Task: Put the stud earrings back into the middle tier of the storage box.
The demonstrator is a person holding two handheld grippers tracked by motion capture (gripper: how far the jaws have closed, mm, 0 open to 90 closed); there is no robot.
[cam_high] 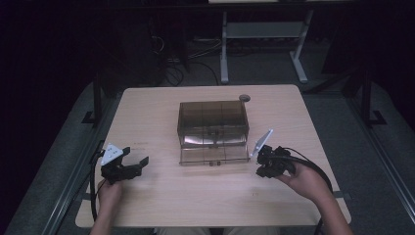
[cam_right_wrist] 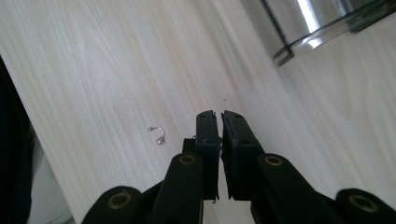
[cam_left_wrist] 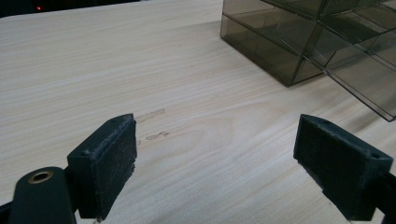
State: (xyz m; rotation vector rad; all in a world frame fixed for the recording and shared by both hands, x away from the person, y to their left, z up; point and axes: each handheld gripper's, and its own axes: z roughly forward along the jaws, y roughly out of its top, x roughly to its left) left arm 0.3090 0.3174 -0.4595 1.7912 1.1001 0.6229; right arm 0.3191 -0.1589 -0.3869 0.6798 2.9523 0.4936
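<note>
drawers of the smoky clear organiser [cam_high: 213, 131] face the person's edge of the worktop [cam_high: 161, 200], the lowest drawer [cam_high: 214, 155] pulled out toward it. right tool [cam_high: 260, 168] hangs just beside that drawer's right end, jaws pinched shut with nothing visible between them, a small metal hook [cam_right_wrist: 158, 135] lying near its tips. left tool [cam_high: 138, 165] sits well apart toward the left edge, jaws wide and empty, so i'd judge the right nearer
</note>
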